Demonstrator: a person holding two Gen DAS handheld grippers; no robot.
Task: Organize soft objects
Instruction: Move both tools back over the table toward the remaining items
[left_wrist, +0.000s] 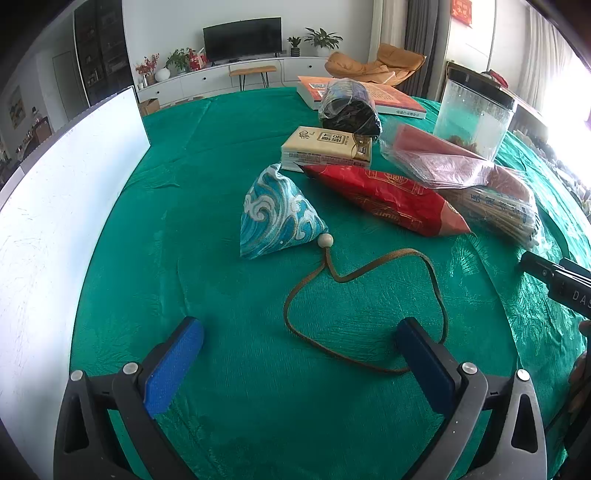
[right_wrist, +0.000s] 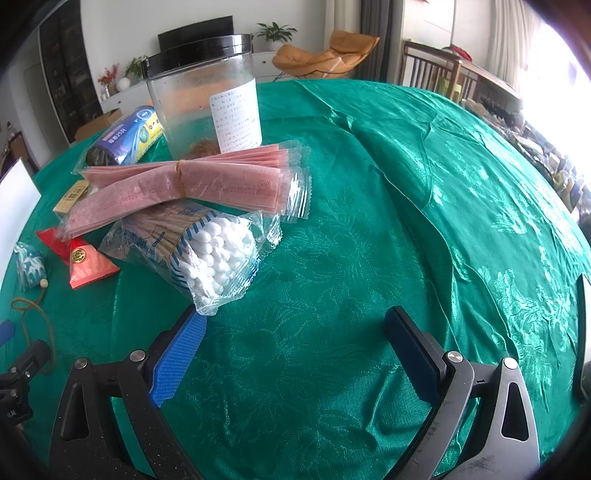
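one fabric pouch, one tissue pack, one jar, one book

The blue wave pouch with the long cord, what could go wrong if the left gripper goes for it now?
1. The brown cord loops between the open left gripper fingers and runs under the right one, so it may snag or drag the blue wave pouch.
2. The pouch stands close to the red packet and tissue pack; reaching in could nudge them.
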